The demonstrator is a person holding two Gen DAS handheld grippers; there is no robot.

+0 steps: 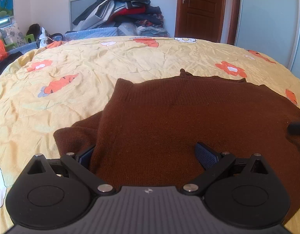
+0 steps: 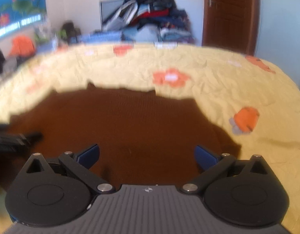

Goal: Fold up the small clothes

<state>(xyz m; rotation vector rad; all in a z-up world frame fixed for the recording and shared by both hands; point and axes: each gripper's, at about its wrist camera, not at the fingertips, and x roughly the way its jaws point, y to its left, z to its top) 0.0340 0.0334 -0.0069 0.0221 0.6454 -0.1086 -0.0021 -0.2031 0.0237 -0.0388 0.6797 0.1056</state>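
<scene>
Sweater [image 1: 179, 117], brown knit, lies flat on the near part of the bed [image 1: 111, 58], on a yellow flowered quilt. One side appears folded in over the body, with a lower layer showing at its left edge; far edge uneven. Judged partly folded: at least one more fold and a squaring-up seem left. Left tool [image 1: 148, 154]: fingers spread wide, cloth between them but not clamped. Right tool [image 2: 148, 155]: likewise apart, holding nothing, hovering over the sweater's right half. Clothes heap [image 1: 126, 9] beyond the bed's far edge.
</scene>
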